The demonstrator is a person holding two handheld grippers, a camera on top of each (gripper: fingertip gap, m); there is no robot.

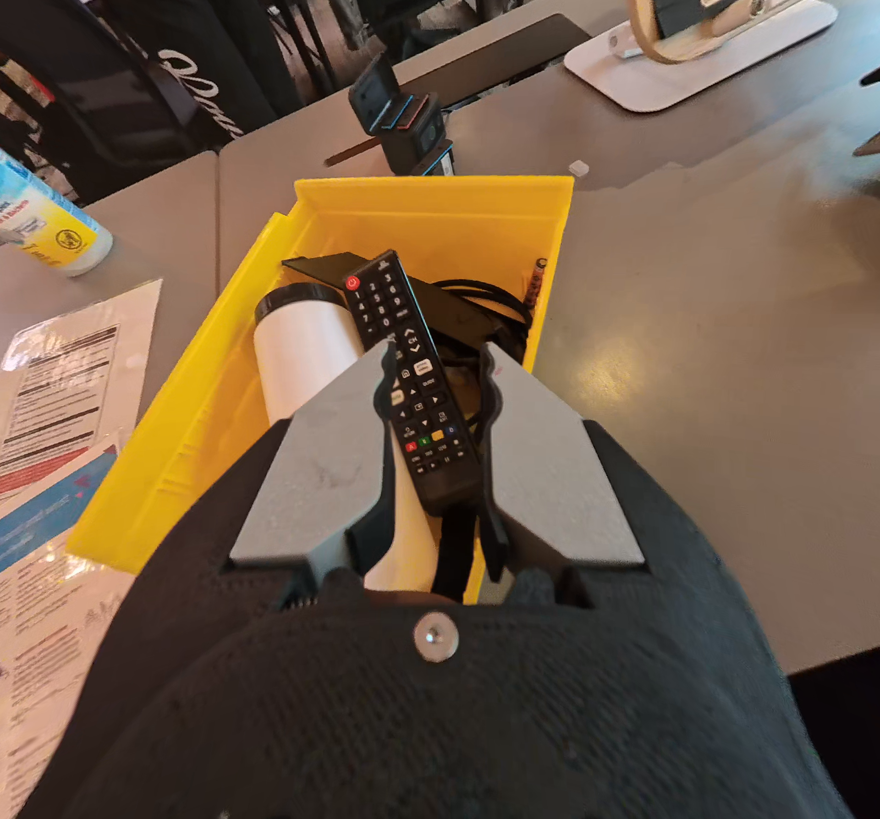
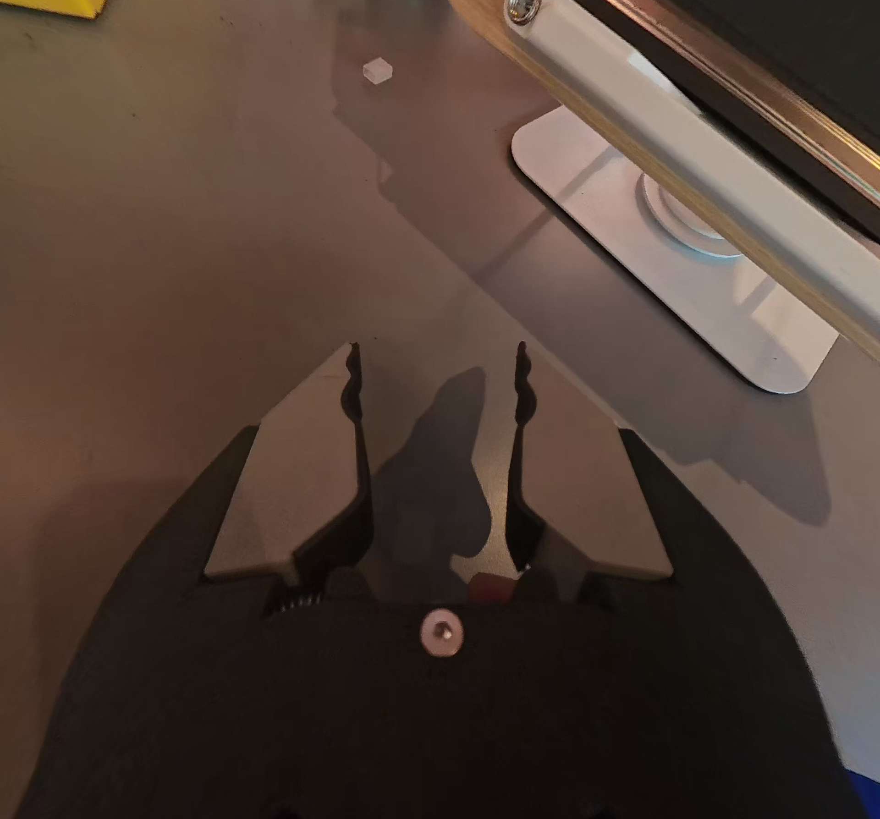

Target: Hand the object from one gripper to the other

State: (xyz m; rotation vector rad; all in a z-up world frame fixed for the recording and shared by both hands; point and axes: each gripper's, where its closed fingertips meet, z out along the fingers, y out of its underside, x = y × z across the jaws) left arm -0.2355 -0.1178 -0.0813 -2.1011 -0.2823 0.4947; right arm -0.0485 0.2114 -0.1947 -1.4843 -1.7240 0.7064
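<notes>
Left tongs [image 1: 435,353] up front, hovering over the yellow bin [image 1: 428,205], jaws spread a moderate way. TV remote [image 1: 409,382] sits btwn the two fingers, buttons up, power end pointing away. Left pad looks right at the remote's edge, right pad has a gap to it, so can't tell if it's actually gripped. Remote leans across a white cylinder w/ black cap [image 1: 300,348], both inside the bin. Behind the remote: a flat black piece [image 1: 324,265], a tangle of black cable [image 1: 495,301], and a dark pen-like stick [image 1: 537,279] against the bin's right wall.

Left of the bin, printed sheets [image 1: 62,391] flat on the grey table [image 1: 690,320], then a wipes canister [image 1: 47,229] farther back. Past the bin's far wall, a small black camera-style gadget [image 1: 409,129] w/ open flap. Far right, a white monitor base [image 1: 690,58].

Right tongs [image 2: 438,353], jaws wide apart, nothing btwn them, just shadow on the table below. Ahead, a tiny clear cube [image 2: 377,71] on the table, well apart from the tongs. Bin corner top left, monitor stand w/ wood trim to the right.
</notes>
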